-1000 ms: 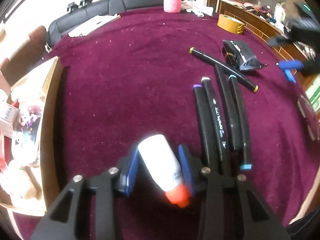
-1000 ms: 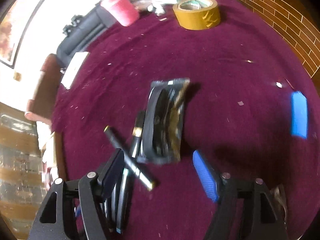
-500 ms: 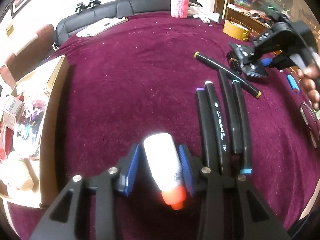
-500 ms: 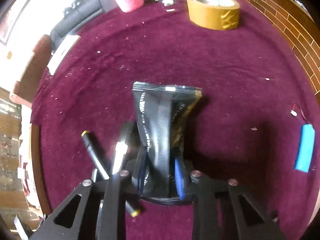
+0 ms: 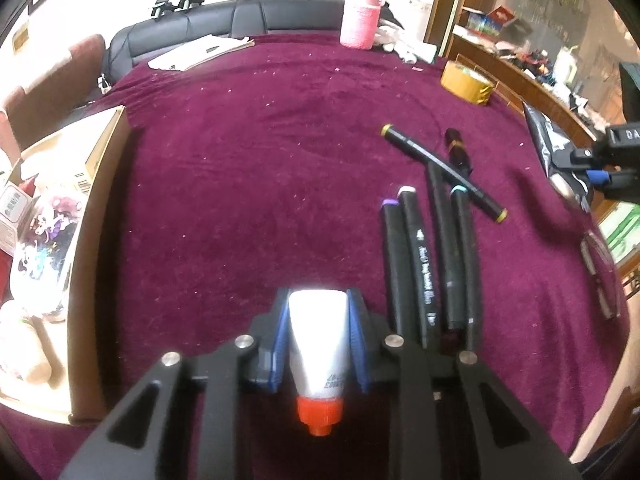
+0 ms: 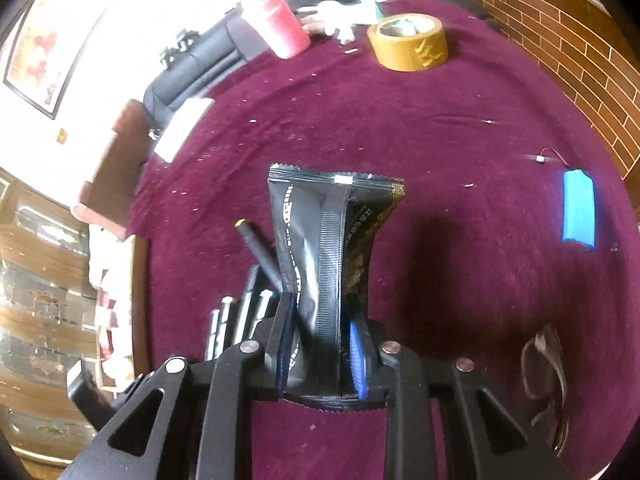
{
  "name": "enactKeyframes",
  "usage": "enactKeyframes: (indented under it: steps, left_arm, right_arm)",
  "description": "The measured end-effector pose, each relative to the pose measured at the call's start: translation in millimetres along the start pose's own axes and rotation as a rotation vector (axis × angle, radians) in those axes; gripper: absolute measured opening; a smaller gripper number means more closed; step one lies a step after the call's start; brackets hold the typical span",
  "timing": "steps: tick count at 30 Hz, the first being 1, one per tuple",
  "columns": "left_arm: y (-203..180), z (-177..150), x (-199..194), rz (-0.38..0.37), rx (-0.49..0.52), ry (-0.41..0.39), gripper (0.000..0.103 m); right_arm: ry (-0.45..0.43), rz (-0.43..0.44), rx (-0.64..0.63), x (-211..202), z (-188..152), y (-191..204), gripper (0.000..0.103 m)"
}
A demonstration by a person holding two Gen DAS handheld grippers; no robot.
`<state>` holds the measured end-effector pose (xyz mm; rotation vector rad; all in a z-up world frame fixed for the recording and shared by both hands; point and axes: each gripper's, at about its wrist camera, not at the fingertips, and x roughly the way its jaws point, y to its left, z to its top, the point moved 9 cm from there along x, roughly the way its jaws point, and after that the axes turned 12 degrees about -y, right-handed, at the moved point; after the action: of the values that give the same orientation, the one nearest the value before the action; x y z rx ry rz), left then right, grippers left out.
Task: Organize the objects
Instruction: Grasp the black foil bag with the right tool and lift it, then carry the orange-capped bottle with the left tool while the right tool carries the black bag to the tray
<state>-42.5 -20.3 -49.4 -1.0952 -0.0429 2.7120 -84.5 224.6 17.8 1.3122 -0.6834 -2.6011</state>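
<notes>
Left wrist view: a wide table covered in deep maroon cloth (image 5: 248,168), flecked with pale lint, fills the frame. The left gripper (image 5: 318,344) sits low at the near edge, its jaws closing with the blue pads pressed against a white tube (image 5: 318,352) with an orange-red cap (cap pointing toward the camera). Just right of it, four black markers (image 5: 430,264) lie side by side, and a fifth marker with yellow ends (image 5: 442,168) lies slanted across their far tips. A roll of tan tape (image 5: 466,82) sits at the far right, a pink cup (image 5: 360,26) at the far edge, and an open cardboard box (image 5: 96,184) of clutter on the left. Behind the table are a black sofa (image 5: 240,20), a bright window and wooden shelving.

In the right wrist view, the right gripper (image 6: 320,344) pinches a black foil packet (image 6: 328,248), lifted clear of the cloth so that it casts a shadow. A blue battery pack (image 6: 578,214) lies to the right, near a brick-patterned wall (image 6: 568,40).
</notes>
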Motion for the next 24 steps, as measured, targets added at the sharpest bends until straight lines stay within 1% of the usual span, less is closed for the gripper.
enactKeyframes:
  steps: [3, 11, 16, 21, 24]
  left_arm:
    - [-1, 4, -6, -0.033, -0.038, -0.01, 0.026]
    - [8, 15, -29, -0.04, -0.071, -0.05, 0.026]
    - [26, 22, -49, -0.02, -0.091, -0.087, 0.026]
    - [56, 25, -71, 0.017, -0.134, -0.123, 0.026]
    - [82, 26, -85, 0.052, -0.169, -0.145, 0.026]
  right_arm:
    - [-0.002, 0.027, -0.008, -8, -5, 14, 0.026]
    - [0.039, 0.098, -0.046, -3, -25, 60, 0.027]
    - [0.086, 0.147, -0.09, 9, -44, 100, 0.027]
    - [0.142, 0.198, -0.148, 22, -64, 146, 0.027]
    - [0.187, 0.241, -0.179, 30, -81, 178, 0.027]
